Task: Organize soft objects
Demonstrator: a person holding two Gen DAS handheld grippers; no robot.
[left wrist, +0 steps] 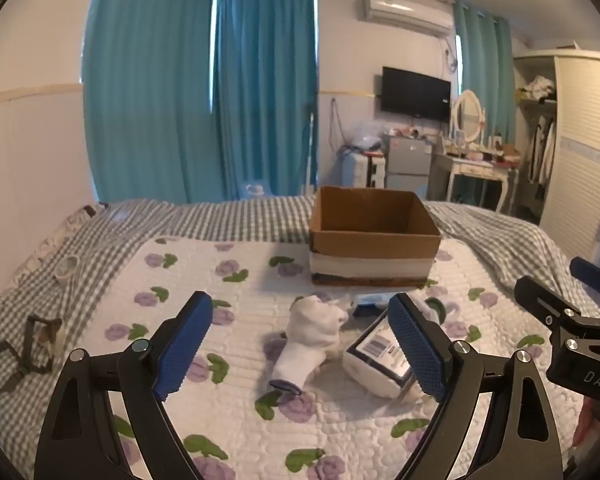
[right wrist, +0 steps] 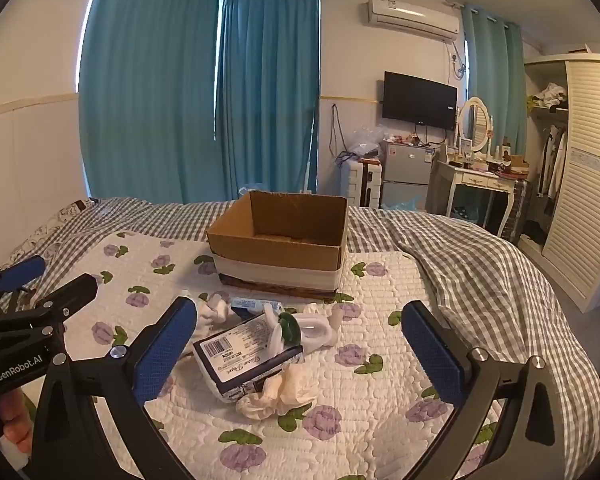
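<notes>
Picking has not begun: both the left gripper and right gripper hover spread wide, holding nothing. The white sock lies mid-frame on the bed, below the empty box. Next, likely lower and pinch it.

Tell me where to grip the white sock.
Grip the white sock at its narrow middle, below the bunched upper end, with the open left gripper coming straight down. It lies flat on the quilt, lengthwise between the fingers.
</notes>
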